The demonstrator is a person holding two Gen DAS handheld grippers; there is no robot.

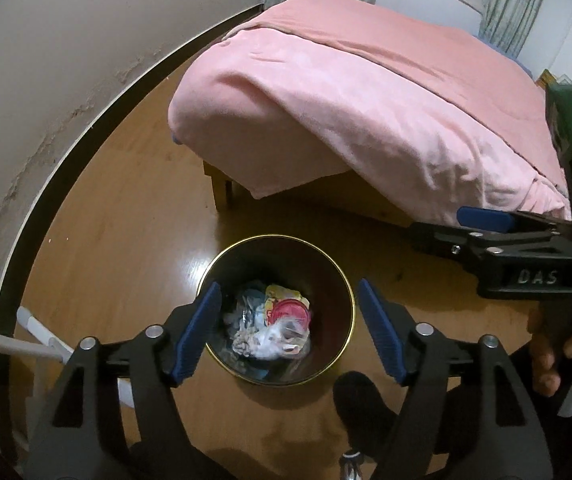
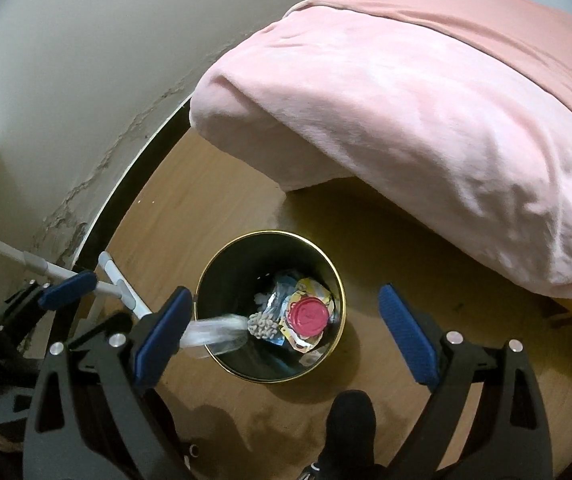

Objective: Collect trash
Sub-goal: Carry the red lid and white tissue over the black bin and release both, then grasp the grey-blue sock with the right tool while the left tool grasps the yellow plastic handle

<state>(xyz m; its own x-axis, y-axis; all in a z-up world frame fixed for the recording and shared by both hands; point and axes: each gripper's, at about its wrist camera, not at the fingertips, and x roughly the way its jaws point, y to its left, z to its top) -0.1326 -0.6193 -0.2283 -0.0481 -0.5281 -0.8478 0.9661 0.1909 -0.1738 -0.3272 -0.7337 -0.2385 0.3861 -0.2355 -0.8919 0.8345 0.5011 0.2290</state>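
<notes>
Round gold-rimmed bin [image 2: 221, 280]; crumpled wrappers [image 2: 310, 320]; right tongs [image 2: 286, 330] spread

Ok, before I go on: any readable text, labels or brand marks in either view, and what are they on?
"DAS": raised letters on the black body of the right gripper, seen in the left wrist view.
Yellow wrapper in the trash bin: printed artwork, too small and crumpled to read.
Red lid in the bin: embossed marks, too blurred to read.
Nothing else legible in either view.
</notes>
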